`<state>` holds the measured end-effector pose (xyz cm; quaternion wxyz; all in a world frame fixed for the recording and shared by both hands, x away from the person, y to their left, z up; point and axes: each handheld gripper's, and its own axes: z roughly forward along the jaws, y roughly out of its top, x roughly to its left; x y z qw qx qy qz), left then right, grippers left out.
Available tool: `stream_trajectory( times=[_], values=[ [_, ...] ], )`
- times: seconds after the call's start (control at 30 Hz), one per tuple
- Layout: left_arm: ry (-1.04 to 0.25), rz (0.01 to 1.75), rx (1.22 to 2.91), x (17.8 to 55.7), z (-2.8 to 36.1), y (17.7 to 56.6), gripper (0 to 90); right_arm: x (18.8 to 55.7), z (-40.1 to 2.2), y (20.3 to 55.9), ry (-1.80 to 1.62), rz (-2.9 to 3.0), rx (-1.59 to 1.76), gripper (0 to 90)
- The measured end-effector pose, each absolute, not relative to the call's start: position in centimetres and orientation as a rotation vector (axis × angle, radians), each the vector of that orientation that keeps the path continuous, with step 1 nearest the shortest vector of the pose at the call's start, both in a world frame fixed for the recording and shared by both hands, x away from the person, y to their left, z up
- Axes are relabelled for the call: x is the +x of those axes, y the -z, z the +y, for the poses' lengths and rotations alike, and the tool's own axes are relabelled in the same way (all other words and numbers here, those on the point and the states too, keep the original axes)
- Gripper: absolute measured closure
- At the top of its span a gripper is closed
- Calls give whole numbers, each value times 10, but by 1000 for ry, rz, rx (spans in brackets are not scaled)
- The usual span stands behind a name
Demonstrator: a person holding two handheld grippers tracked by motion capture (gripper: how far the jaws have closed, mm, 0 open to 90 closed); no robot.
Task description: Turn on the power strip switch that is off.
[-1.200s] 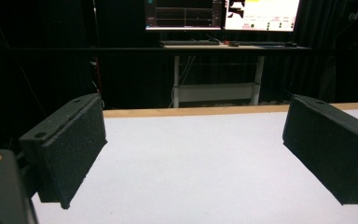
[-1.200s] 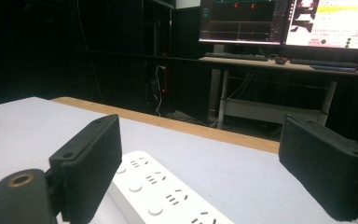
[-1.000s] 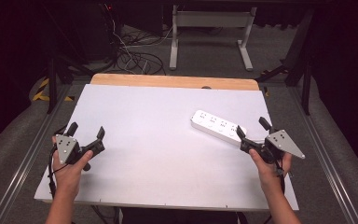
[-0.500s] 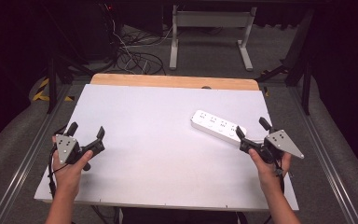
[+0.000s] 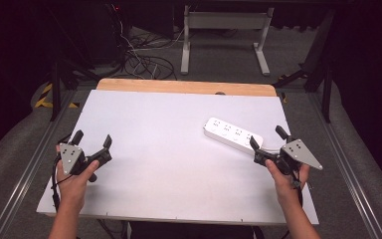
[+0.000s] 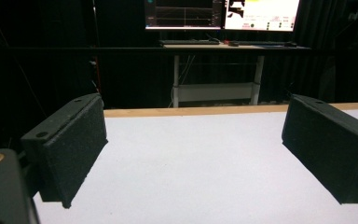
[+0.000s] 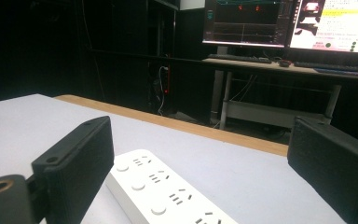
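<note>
A white power strip (image 5: 231, 133) lies slanted on the right half of the white table (image 5: 169, 164). My right gripper (image 5: 266, 137) sits low just behind its near end, held by a hand. Its jaws have just been opening and stand wide apart. In the right gripper view the power strip (image 7: 163, 191) runs into the gap of the right gripper (image 7: 200, 158), touching neither pad. At the table's left front, a hand holds my left gripper (image 5: 92, 138), open. In the left gripper view only bare tabletop lies in the gap of the left gripper (image 6: 193, 158).
A wooden strip (image 5: 184, 87) runs along the table's far edge. Beyond it, on the dark floor, are loose cables (image 5: 144, 59) and a white desk frame (image 5: 224, 25). Lit monitors (image 6: 219, 14) stand on that desk. Metal rails (image 5: 348, 174) flank the table.
</note>
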<state>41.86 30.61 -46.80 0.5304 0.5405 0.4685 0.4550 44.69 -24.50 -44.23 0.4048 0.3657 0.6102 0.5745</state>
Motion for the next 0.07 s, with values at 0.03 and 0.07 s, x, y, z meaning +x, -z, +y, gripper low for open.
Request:
stream_trajectory(
  times=[0.03,0.07],
  values=[
    [-1087,1120,1290,419,306,468,71,447,-245,442,-1451,1538,924,77],
    [-1087,1120,1292,419,306,468,71,447,-245,442,-1450,1538,927,76]
  ],
)
